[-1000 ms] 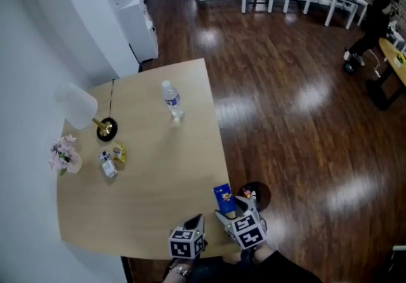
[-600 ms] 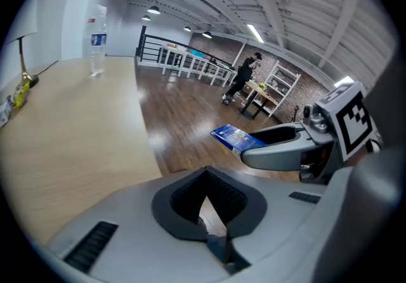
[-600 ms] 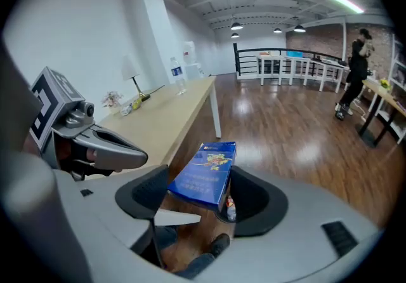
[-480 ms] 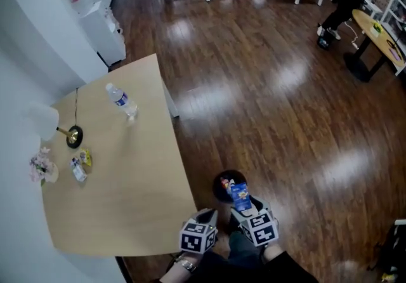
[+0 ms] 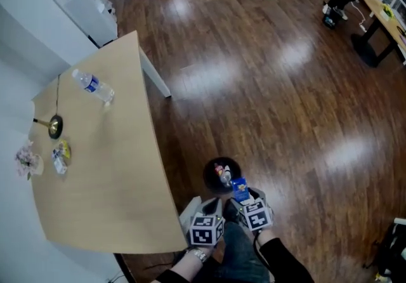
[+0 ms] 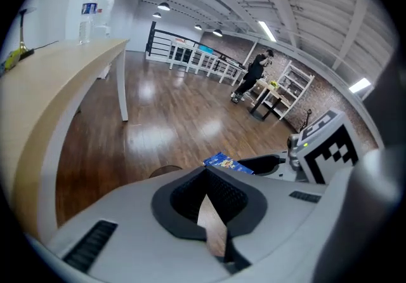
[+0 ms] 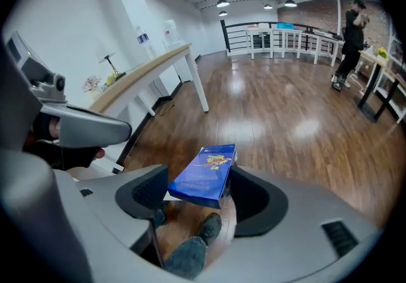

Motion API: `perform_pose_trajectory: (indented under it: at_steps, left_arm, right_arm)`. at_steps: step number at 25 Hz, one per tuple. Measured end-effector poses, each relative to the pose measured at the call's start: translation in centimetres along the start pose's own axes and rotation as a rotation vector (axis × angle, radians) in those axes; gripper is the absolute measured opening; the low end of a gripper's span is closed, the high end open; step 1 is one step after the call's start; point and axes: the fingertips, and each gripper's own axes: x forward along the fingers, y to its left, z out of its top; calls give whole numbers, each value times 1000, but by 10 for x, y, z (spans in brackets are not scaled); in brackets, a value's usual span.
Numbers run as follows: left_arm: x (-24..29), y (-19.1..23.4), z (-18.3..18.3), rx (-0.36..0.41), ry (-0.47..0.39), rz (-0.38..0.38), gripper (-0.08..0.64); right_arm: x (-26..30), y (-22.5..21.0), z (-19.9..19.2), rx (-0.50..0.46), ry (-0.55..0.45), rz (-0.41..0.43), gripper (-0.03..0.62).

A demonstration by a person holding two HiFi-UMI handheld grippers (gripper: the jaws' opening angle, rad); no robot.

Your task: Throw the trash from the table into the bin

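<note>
Head view, starting from the left: the tabletop (image 5: 101, 174) isn't cleared yet. There's a little flower bunch (image 5: 25, 160) at the far left edge, with yellow wrappers (image 5: 61, 153) just beside it. A black-and-gold lamp base (image 5: 54, 125) sits close by, and a water bottle (image 5: 93, 85) lies on its side further up.

Moving right, off the tabletop's corner, the left hand-held gripper (image 5: 208, 207) hangs low by the person's knees. Its own view shows the jaws pressed together with nothing in them. Right next to it is the bin (image 5: 219, 172), a small dark round one on the wood floor (image 5: 285, 85) with a few bits already inside. Then comes the right hand-held gripper (image 5: 241, 195), pinching a blue box (image 5: 239, 186) by its near end, so the box sticks out forward, slightly tilted.

What changed: a second ago that box was up at the tabletop's corner, with the bin only peeking out behind it. Since then the person has swung away from the tabletop and brought both hands down, so now the box sits at the bin's near-right rim.

I'd say this one's basically at the drop stage: nudge it over the opening and let go. Can't tell whether it's fully above the hole yet, so releasing early could bounce it off the rim. After that, the wrappers and probably the bottle look like what's left.
</note>
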Motion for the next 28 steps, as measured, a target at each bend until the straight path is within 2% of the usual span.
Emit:
perform_pose_trajectory:
  at_steps: [6, 9, 15, 16, 17, 23, 28]
  left_arm:
    - [57, 40, -33, -137, 51, 112, 3]
    - [75, 56, -44, -188, 67, 150, 3]
    - [92, 61, -55, -150, 99, 157, 3]
    - [93, 61, -56, -144, 100, 157, 3]
    - [95, 61, -57, -139, 101, 156, 3]
    - [96, 57, -56, -147, 110, 142, 3]
    - [88, 44, -49, -140, 130, 111, 3]
  right_arm:
    - [102, -33, -56, 60, 120, 17, 321]
    - [143, -42, -66, 80, 150, 17, 321]
    - [199, -57, -67, 117, 154, 7, 322]
    - [205, -59, -66, 117, 156, 6, 341]
    - [210, -60, -65, 116, 158, 7, 387]
    - [209, -46, -67, 141, 171, 56, 391]
    - [164, -42, -61, 148, 148, 45, 391]
